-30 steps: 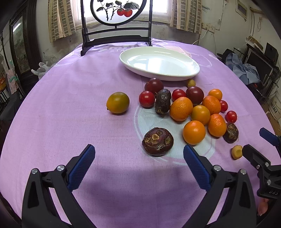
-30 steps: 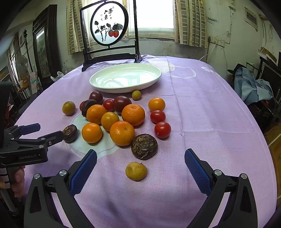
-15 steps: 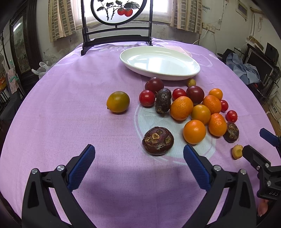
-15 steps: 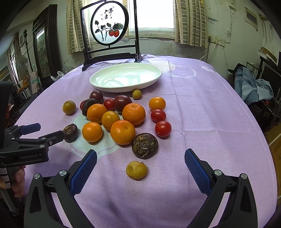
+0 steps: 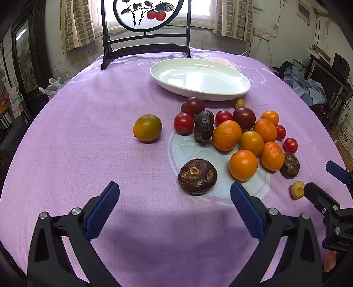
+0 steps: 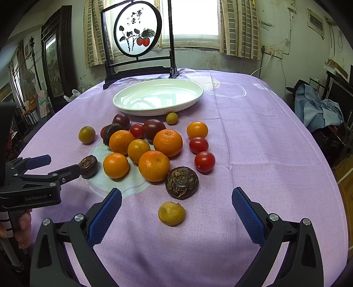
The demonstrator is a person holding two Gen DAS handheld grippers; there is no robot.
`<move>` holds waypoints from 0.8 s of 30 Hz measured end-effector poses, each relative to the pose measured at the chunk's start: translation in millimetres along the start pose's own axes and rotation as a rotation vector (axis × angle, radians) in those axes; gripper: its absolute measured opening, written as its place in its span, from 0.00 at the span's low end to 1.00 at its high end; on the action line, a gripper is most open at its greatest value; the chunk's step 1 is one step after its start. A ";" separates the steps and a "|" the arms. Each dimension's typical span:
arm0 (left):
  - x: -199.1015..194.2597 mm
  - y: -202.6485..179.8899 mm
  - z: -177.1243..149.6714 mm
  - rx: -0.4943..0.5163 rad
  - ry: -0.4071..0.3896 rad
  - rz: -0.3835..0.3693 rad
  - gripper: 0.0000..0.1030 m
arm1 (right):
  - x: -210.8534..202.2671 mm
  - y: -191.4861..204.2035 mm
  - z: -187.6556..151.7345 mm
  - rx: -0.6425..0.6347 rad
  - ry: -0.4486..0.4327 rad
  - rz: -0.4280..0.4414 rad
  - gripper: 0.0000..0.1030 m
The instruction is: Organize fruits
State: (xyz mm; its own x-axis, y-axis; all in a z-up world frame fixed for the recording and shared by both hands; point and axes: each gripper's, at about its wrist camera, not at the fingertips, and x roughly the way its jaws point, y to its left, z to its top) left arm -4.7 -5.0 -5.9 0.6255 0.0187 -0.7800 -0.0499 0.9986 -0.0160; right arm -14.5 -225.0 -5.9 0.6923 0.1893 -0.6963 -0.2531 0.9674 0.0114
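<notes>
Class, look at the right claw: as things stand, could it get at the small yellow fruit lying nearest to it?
Probably yes. The right claw is open, and the small yellow fruit lies apart from the pile with only bare cloth around it.

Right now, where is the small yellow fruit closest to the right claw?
In the right wrist view, the small yellow fruit lies on the purple cloth, just before the dark water chestnut.

Daylight comes through a window (image 6: 195, 17) flanked by checked curtains (image 6: 239, 28). A dark wooden cabinet (image 6: 54, 59) stands against the stained wall (image 6: 238, 61); blue clothes (image 6: 317, 110) lie heaped nearby.
</notes>
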 end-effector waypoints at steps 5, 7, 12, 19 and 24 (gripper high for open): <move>0.4 0.1 -1.4 0.001 0.002 0.000 0.96 | 1.2 -1.0 -1.4 0.000 0.009 0.006 0.97; 0.5 -0.1 -1.4 0.002 0.002 0.000 0.96 | 1.4 -1.4 -2.2 0.002 0.013 0.010 0.97; 2.4 -0.9 -4.5 0.006 0.010 -0.002 0.96 | 1.5 -2.3 -2.7 0.000 0.017 0.004 0.97; 0.6 6.8 -7.6 0.007 0.007 -0.008 0.96 | 8.5 -5.6 -9.4 -0.048 0.083 -0.006 0.97; 3.2 19.3 -12.7 -0.003 0.025 -0.024 0.96 | 25.2 -7.3 -15.5 -0.063 0.172 0.000 0.83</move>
State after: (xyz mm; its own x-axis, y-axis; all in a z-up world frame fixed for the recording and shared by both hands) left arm -13.6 13.7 -16.7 0.6068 -0.0066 -0.7948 -0.0375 0.9986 -0.0370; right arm -5.6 -230.0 -34.6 0.5675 0.1525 -0.8091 -0.2988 0.9538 -0.0298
